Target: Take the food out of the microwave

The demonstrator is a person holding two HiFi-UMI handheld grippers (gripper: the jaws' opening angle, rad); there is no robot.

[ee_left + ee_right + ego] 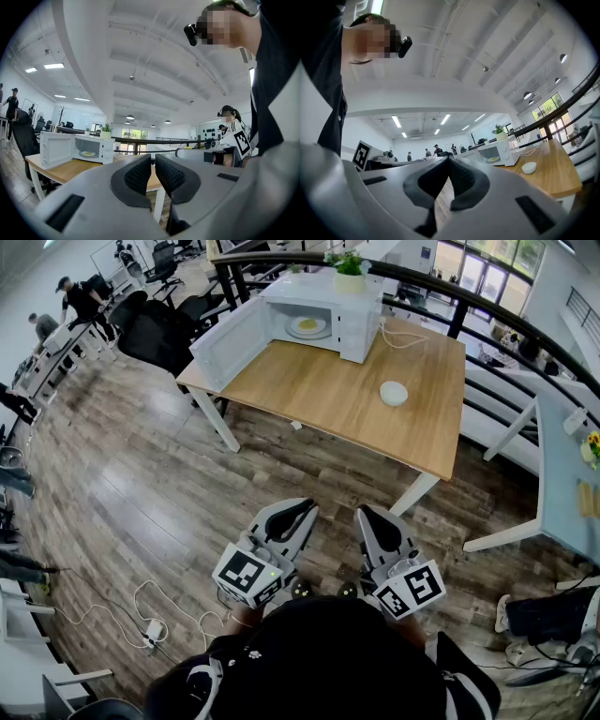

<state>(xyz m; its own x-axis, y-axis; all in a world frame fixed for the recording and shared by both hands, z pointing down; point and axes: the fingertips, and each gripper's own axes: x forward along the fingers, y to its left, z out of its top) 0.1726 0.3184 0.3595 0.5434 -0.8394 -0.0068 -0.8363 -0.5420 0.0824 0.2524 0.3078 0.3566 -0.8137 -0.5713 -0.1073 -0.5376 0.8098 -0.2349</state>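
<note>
A white microwave (pixel 323 310) stands at the far end of a wooden table (pixel 328 395), its door (pixel 230 341) swung open to the left. Inside lies a plate with yellow food (pixel 307 326). Both gripper views show the microwave (pixel 77 149) (pixel 497 152) and its plate (pixel 88 153) (pixel 493 160) far off. My left gripper (pixel 307 505) and right gripper (pixel 361 510) hang low over the wooden floor, well short of the table. The left gripper (pixel 153 159) and the right gripper (pixel 449 161) are both shut with nothing in them.
A small white bowl (pixel 394 393) sits on the table's right part, and a potted plant (pixel 349 263) tops the microwave. Black office chairs (pixel 155 329) stand left of the table. A second table (pixel 562 474) is at the right. A cable with a power strip (pixel 150 629) lies on the floor.
</note>
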